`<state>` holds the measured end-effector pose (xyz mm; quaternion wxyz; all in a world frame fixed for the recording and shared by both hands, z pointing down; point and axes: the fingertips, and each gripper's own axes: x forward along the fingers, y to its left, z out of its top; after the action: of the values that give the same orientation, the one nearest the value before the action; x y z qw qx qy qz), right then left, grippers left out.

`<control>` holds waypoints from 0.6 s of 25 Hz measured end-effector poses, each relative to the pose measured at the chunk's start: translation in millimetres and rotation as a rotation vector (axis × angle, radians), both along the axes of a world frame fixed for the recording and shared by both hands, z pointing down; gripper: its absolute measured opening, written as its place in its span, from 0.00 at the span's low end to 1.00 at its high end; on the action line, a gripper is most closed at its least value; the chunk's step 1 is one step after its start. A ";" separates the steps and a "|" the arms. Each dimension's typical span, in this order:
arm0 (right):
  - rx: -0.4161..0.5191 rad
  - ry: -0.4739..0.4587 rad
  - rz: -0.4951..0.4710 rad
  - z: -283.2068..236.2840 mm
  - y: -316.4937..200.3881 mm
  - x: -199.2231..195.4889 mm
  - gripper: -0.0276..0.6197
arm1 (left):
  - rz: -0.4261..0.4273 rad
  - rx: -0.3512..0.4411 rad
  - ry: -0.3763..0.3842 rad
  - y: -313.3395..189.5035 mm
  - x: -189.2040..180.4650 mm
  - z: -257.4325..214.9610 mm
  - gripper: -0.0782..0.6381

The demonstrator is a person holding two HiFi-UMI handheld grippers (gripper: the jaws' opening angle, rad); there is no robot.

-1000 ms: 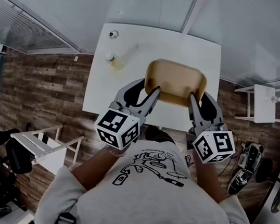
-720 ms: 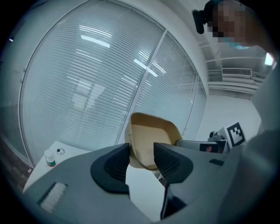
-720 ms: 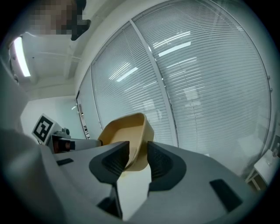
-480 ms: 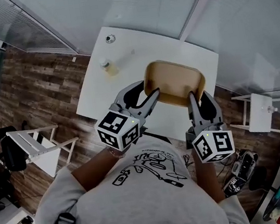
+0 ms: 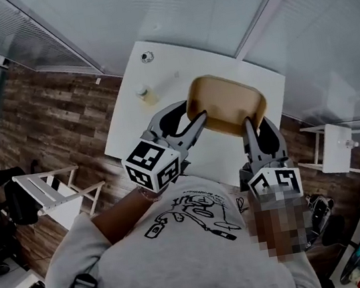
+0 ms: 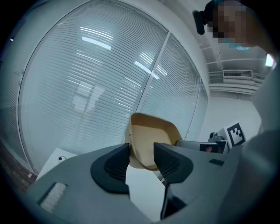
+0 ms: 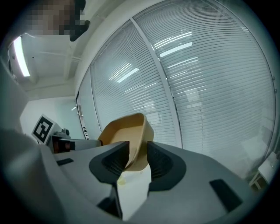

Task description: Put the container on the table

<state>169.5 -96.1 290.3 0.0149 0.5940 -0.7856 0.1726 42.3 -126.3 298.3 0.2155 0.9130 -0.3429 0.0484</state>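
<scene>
**Left gripper (image 5: 189, 113) and right gripper (image 5: 255, 123) share one shallow tan plastic container (image 5: 227, 102)**

We have the left gripper's jaws pinched on the container's rim at its near left corner. The right gripper's jaws are closed on the near right rim. Held between them, the container sits over the right half of the white rectangular table (image 5: 157, 82). A small clear bottle of yellowish liquid (image 5: 146, 95) stands on the table's left half, well apart.

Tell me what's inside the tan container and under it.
Inside the container nothing shows: bare tan floor. Under it lies the white table; the patch directly beneath is covered.
</scene>
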 end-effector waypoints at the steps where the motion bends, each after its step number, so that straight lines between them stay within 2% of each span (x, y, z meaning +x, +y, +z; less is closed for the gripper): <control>1: 0.003 0.001 0.001 -1.5 -2.2 -3.1 0.22 | 0.002 0.003 0.002 -2.5 -3.1 -1.8 0.34; 15: -0.001 0.009 0.027 -0.8 -11.5 -16.9 0.22 | 0.029 -0.009 0.012 -15.7 -16.0 0.7 0.34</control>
<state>152.6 -107.6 289.5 0.0166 0.6053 -0.7774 0.1703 26.3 -142.0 298.9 0.2212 0.9172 -0.3281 0.0477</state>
